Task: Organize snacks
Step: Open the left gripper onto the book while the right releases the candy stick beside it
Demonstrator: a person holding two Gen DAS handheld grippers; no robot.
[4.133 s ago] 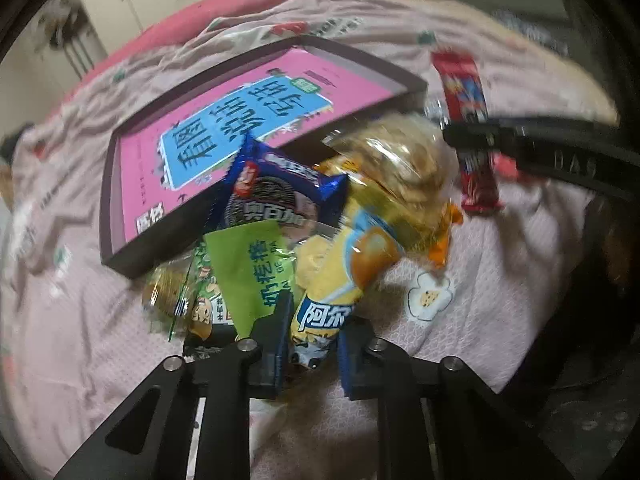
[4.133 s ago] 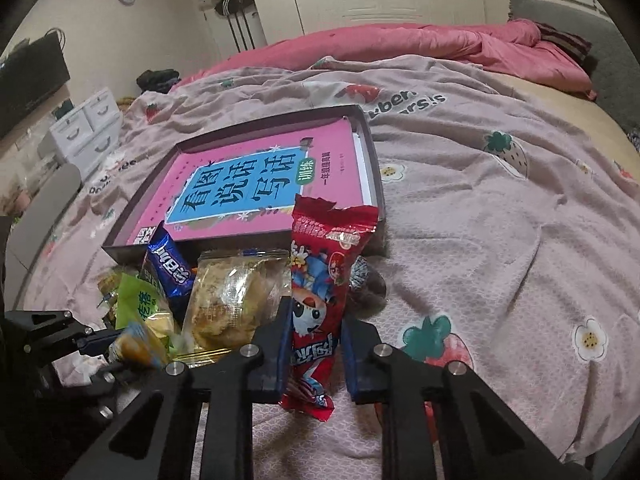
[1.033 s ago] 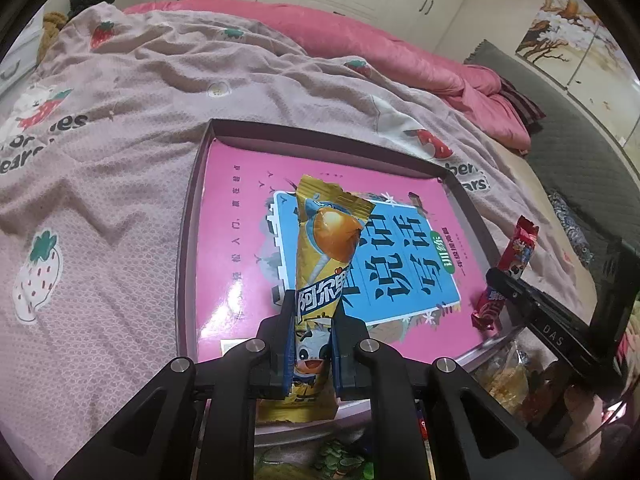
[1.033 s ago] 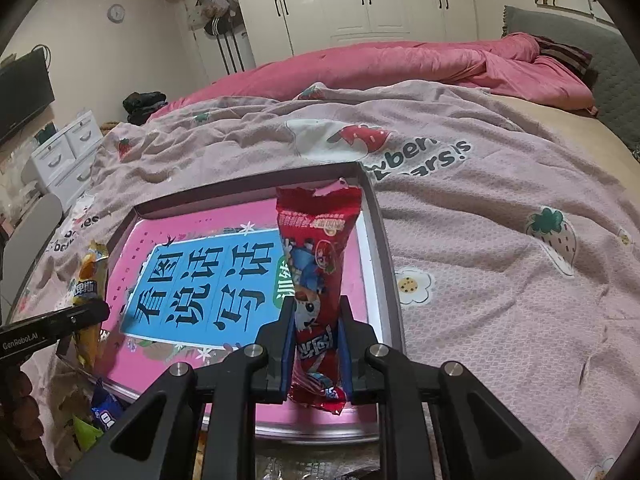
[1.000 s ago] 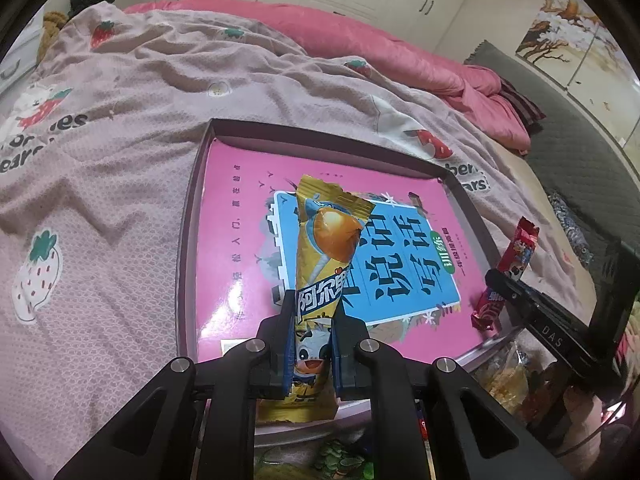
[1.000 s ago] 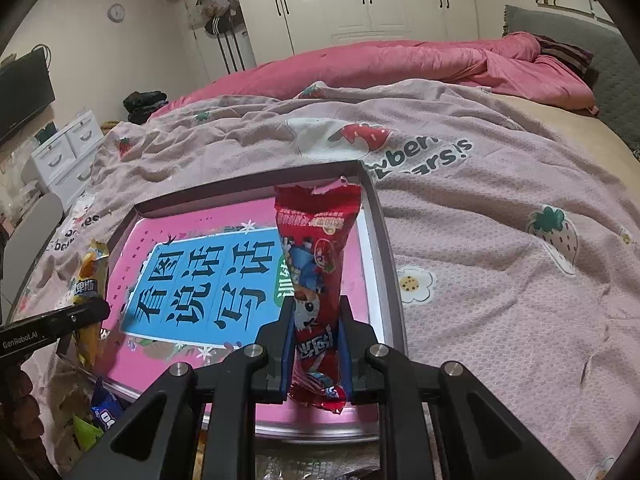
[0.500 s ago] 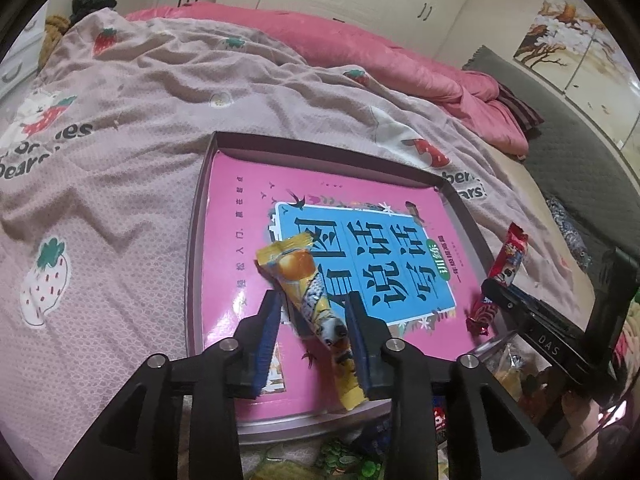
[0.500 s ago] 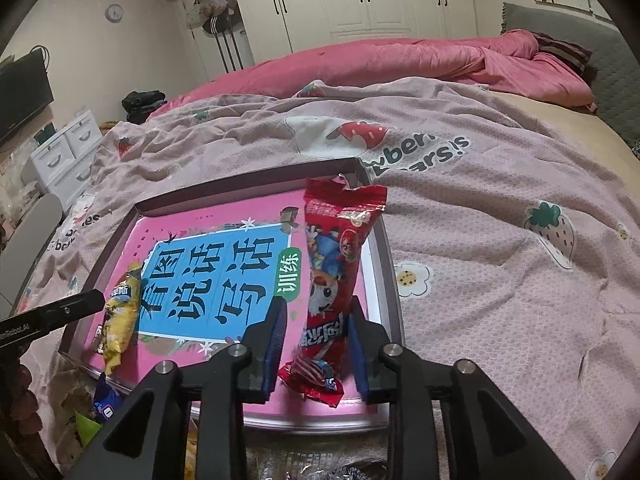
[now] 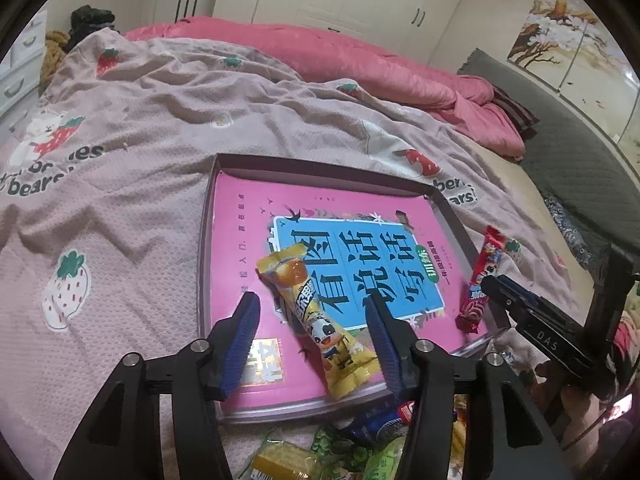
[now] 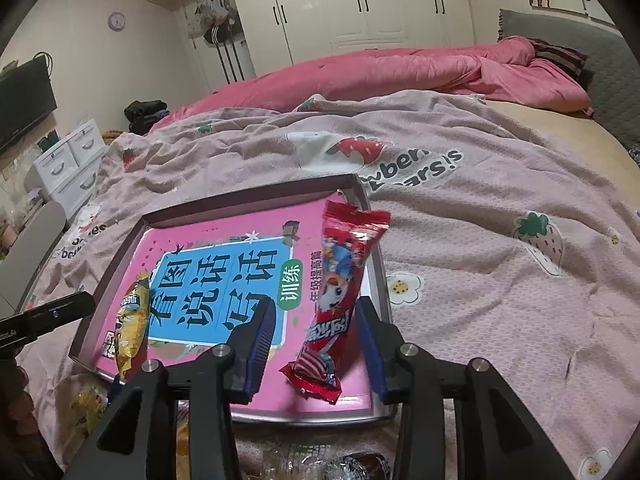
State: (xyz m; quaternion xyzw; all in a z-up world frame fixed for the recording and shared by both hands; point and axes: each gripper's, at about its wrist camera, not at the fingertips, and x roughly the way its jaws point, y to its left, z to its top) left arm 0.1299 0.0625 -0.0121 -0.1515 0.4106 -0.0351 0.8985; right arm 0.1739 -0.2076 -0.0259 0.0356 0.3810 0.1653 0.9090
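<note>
Both snack packs are dropping out of their grips and lying on the pink book (image 9: 240, 248) in the box — one yellow packet (image 9: 316, 320) between the left gripper (image 9: 314, 336)'s opening jaws, one red packet (image 10: 340, 292) between the right gripper (image 10: 316, 344)'s, untouched by either.

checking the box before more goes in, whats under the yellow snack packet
The yellow snack packet lies on a pink book inside the shallow box. Anything beneath the book is covered.
</note>
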